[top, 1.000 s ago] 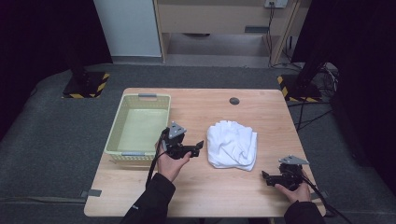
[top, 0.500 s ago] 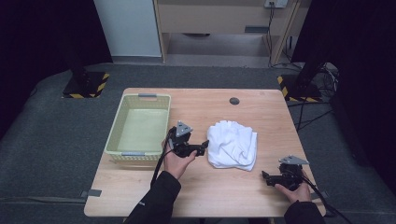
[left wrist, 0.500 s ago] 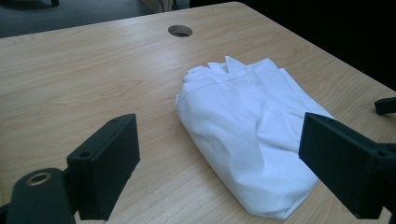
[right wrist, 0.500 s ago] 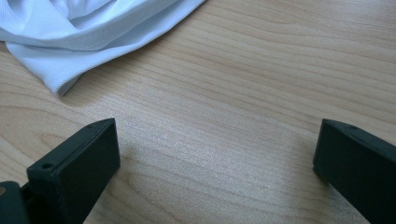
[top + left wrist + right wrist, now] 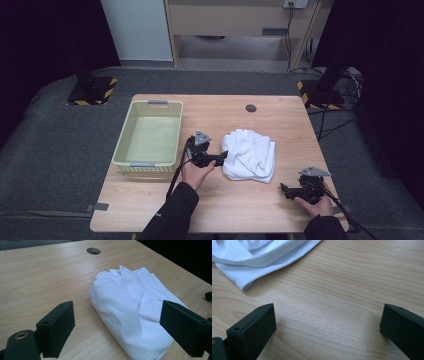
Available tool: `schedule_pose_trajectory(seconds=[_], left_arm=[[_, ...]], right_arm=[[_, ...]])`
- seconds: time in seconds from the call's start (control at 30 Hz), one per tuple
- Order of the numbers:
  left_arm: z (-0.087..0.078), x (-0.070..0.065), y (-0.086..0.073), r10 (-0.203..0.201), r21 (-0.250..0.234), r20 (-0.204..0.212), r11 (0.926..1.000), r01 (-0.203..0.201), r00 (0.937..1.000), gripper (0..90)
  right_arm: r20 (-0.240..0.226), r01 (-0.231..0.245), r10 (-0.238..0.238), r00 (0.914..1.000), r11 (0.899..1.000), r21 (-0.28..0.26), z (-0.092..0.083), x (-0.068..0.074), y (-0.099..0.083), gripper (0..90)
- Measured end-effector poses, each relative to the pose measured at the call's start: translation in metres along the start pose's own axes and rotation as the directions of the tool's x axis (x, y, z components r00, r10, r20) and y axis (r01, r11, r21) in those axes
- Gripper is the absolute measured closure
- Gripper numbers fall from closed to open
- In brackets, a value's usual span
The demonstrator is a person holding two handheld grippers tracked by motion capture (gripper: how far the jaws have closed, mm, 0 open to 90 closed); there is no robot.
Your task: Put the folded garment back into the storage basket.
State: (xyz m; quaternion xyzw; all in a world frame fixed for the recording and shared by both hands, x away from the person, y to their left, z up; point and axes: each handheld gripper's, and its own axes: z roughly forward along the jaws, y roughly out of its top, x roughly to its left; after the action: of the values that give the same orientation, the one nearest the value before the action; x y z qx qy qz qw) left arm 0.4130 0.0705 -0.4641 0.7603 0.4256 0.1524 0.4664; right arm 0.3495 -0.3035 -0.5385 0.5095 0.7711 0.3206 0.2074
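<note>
A: The left gripper (image 5: 223, 156) sat right at the nine o'clock edge of the white garment (image 5: 251, 154), which lay bunched at the centre of the table (image 5: 280, 120).

B: And its jaws?

A: Spread wide and holding nothing. In the left gripper view the cloth (image 5: 132, 312) ran up between them from the six o'clock side, with neither pad seen touching it.

B: Where was the right gripper (image 5: 285, 189)?

A: Down at the garment's five o'clock, near the table's front edge and clear of the cloth. Its jaws also stood wide apart and empty over bare wood, with one hem corner of the garment (image 5: 249, 262) up at eleven o'clock in its own view.

B: Anything else on the table?

A: A pale green basket (image 5: 125, 152) at the garment's nine o'clock, just beyond the left hand (image 5: 196, 172), and a dark round grommet (image 5: 250, 108) at twelve o'clock.
</note>
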Motion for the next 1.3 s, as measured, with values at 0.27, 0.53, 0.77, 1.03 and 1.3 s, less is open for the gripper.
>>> schedule_pose_trajectory(seconds=[0.27,0.53,0.77,1.03,1.3], left_arm=[[0.010,-0.002,-0.002,-0.006,0.018,0.008,0.9998,0.006,1.0000,13.3],[0.018,-0.003,-0.004,-0.007,0.029,0.012,0.9996,0.007,0.9999,13.6],[0.027,-0.002,-0.007,-0.019,0.044,0.018,0.9989,0.018,0.9997,14.3],[0.037,-0.002,-0.010,-0.025,0.068,0.021,0.9974,0.024,0.9995,14.4],[0.049,-0.003,-0.015,-0.032,0.098,0.033,0.9948,0.029,0.9989,14.7]], right_arm=[[0.000,0.000,0.000,1.0000,1.000,0.000,0.000,0.000,0.000,0.6],[0.000,0.000,0.000,1.0000,1.000,0.000,0.000,0.000,0.000,0.6],[0.000,0.000,0.000,1.0000,1.000,0.000,0.000,0.000,0.000,0.6],[0.000,0.000,0.000,1.0000,1.000,0.000,0.000,0.000,0.000,0.6],[0.000,0.000,0.000,1.0000,1.000,0.000,0.000,0.000,0.000,0.6]])
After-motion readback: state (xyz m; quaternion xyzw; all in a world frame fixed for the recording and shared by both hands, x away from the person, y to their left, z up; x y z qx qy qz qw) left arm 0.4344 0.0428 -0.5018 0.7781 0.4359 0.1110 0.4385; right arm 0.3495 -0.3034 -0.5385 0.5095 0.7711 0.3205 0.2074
